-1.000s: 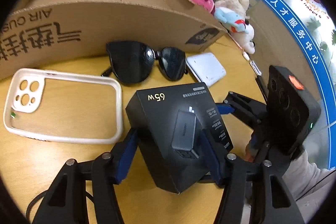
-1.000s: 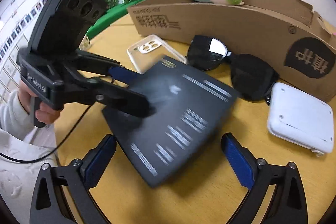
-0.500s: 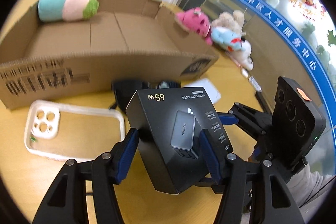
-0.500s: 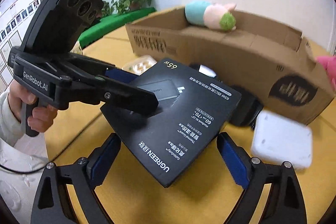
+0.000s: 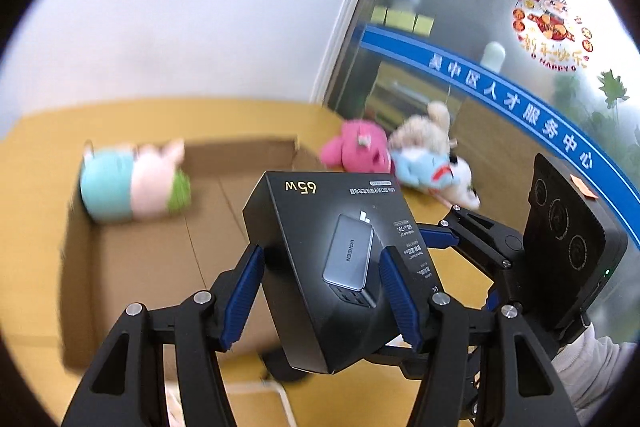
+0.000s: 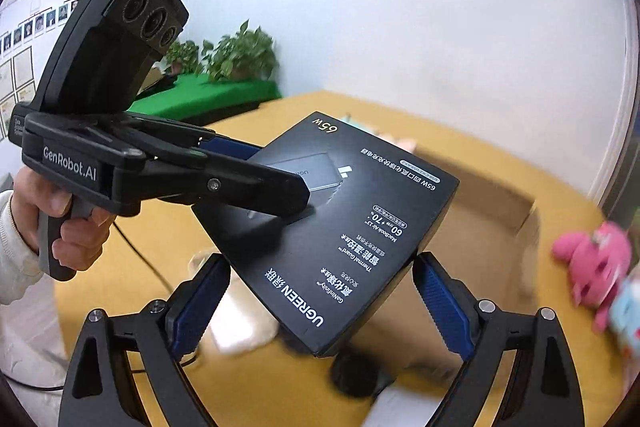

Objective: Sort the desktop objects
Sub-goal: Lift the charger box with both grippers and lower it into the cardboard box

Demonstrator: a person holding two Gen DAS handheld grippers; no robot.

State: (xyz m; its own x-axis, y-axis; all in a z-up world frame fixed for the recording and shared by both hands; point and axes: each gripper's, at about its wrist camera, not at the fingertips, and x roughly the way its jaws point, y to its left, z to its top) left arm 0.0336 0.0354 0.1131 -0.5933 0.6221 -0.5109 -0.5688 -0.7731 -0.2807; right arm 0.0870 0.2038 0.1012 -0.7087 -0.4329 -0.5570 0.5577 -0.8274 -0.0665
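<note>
Your left gripper (image 5: 320, 291) is clamped on the black UGREEN charger box (image 5: 340, 267), its blue pads (image 5: 244, 291) pressing both long sides so the box hangs in the air, tilted, with the printed face up (the "65w" end points away from you). From the right wrist view you can see the same box (image 6: 344, 227) held off the yellow table (image 6: 480, 155), with the left gripper's body (image 6: 120, 155) reaching in from the left and your left hand (image 6: 60, 215) wrapped around its handle.

Your right gripper (image 6: 320, 307) stands wide, its blue pads (image 6: 440, 303) flanking the near corner of the box; the right pad sits at the box's edge, and whether it touches cannot be told, while the left pad stands clear of it. Nothing is gripped there.

Below and behind the box, the open cardboard box (image 5: 160, 235) lies on the table, with a teal, pink and green plush toy (image 5: 132, 183) inside against its far wall. Past the carton's right end you have a pink plush (image 5: 356, 151), a beige plush (image 5: 424, 131) and a light blue plush (image 5: 424, 167) bunched together on the table near the glass wall. A blurred dark shape (image 6: 356, 371) and a white object (image 6: 244, 323) lie on the table under the box, too smeared to name.
</note>
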